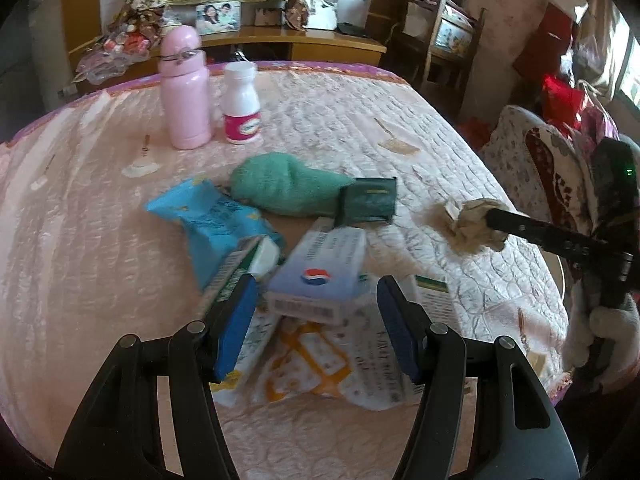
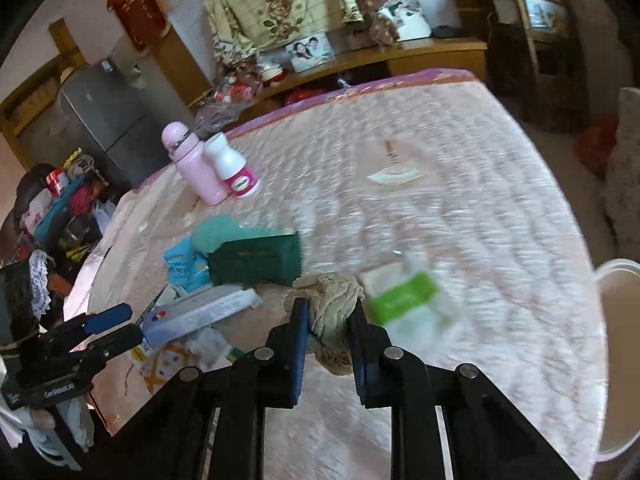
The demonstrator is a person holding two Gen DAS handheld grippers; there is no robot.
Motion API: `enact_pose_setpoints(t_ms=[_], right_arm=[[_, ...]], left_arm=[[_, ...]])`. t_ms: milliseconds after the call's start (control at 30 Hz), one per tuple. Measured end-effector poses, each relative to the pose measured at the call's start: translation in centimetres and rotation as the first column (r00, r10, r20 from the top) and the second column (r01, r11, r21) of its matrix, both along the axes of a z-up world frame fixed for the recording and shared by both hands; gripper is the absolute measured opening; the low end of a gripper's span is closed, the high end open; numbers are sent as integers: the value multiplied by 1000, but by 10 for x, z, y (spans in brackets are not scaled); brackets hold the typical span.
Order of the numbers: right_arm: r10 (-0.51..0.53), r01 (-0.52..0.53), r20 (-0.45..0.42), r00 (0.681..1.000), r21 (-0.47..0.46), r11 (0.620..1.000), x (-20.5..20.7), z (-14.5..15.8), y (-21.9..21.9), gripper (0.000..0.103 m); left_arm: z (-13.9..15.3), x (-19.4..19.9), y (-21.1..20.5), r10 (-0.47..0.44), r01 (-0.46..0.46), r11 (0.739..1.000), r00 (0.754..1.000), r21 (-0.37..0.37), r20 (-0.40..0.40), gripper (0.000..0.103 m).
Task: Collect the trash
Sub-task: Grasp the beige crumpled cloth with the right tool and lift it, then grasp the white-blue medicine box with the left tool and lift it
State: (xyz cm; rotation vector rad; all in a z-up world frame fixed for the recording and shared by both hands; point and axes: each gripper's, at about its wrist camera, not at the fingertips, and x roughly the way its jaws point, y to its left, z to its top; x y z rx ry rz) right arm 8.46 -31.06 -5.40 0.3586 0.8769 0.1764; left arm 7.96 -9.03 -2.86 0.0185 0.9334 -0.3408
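Rightward — white tub (image 2: 616,280), contents unseen.

- The right gripper (image 2: 328,320), low in the centre of the frame, has its blue-padded jaws clamped on a crumpled beige paper wad (image 2: 332,304).
- A blurred white-and-green packet (image 2: 404,300) lies just right of the wad on the pink quilted bed cover (image 2: 440,208).
- Left of the wad sit a dark green box (image 2: 256,260), a teal fuzzy cloth (image 2: 216,232), a light blue snack bag (image 2: 184,264) and a long white-and-lavender carton (image 2: 200,312).
- Upper left of centre, a pink bottle (image 2: 196,168) touches a white bottle with a pink label (image 2: 232,168).
- The left gripper (image 2: 116,328) enters at the lower left edge, jaws apart, beside the carton.
- A white plastic bucket (image 2: 616,304) shows at the right edge.
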Motion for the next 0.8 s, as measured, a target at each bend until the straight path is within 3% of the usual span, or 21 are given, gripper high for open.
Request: enact_pose_setpoints(t_ms=[133,333,533,667,767,800], right_arm=[[0,0,-11,1000,-16,1000,-18,1,-9,19],[24,-25,-25,999,-29,999,-26,-5,-1,19],[38,-39,-18,999,-28,999,-27,-4,3,19],[39,-39,-21,999,-31,999,-29,-3,3,19],[38,-39,-20,999,-33,999,-32,-2,1,19],[38,-38,-18,999,-34,999,-33,-2,0,19]], left_arm=[[-9,10,-16,-21,22,999,999,42,-24,61],[-26,45,-35,-40,55,983,996,173,-85,61],[-47,67,-59,-102,145,961,977,236,-185,61],[-58,78,-61,-97,155,958,967,242,-235,59],[-55,78,-52,-71,121,971,969,205,-236,38],[-53,76,-47,-74,120,978,965,172,-250,22]])
